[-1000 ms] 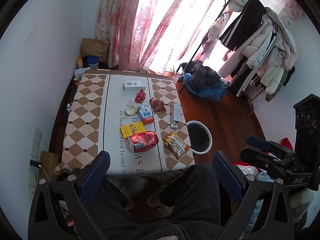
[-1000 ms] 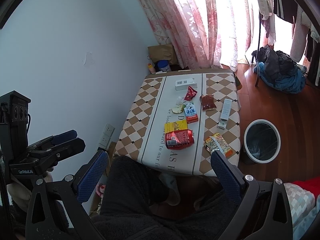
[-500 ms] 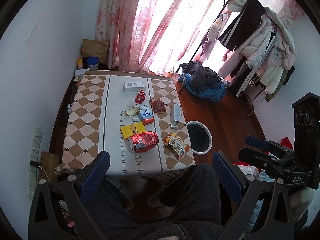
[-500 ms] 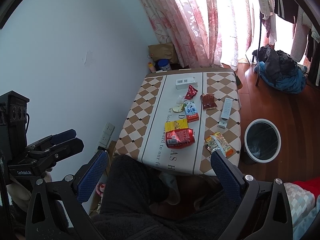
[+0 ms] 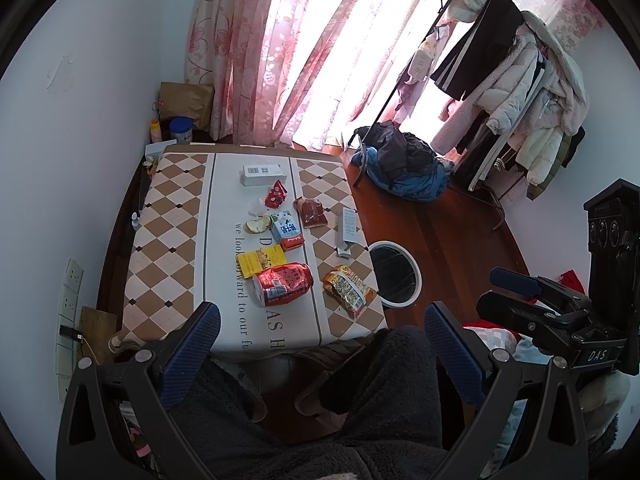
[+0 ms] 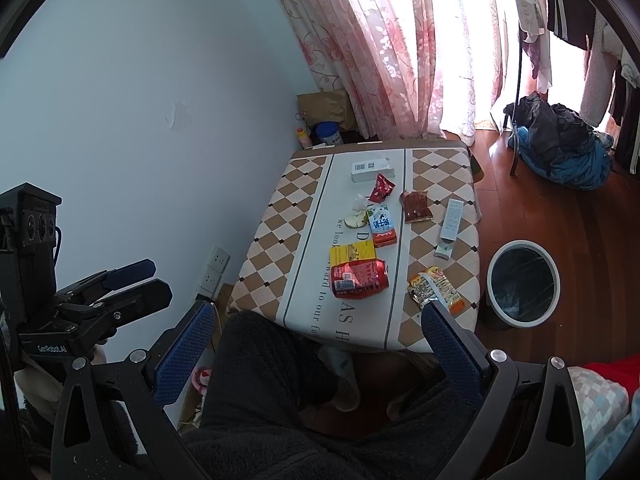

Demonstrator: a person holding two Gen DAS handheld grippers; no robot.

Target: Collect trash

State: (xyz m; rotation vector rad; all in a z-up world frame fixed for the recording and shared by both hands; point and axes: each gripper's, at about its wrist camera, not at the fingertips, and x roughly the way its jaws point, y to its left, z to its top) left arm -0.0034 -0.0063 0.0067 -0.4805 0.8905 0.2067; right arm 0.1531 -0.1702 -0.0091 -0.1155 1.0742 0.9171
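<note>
Left gripper (image 5: 320, 320) spread wide, blue pads clear of everything, held above the person's lap at the near table edge. Right gripper (image 6: 316, 318) likewise spread wide and empty, hanging over the same near edge. Red can (image 5: 282, 284) lies on its side on the white centre strip of the table (image 5: 168, 240), long axis running left-right, near end of the litter. Yellow packet (image 5: 262, 260) just beyond it, touching or nearly so. Orange snack bag (image 5: 349, 290) lies to the can's right, angled toward the near right corner. Farther out: blue-and-red carton (image 5: 286, 230), brown pouch (image 5: 311, 212), white box (image 5: 262, 173). White-rimmed bin (image 5: 394, 276) stands on the floor just off the table's right edge; open wood floor beyond it.
</note>
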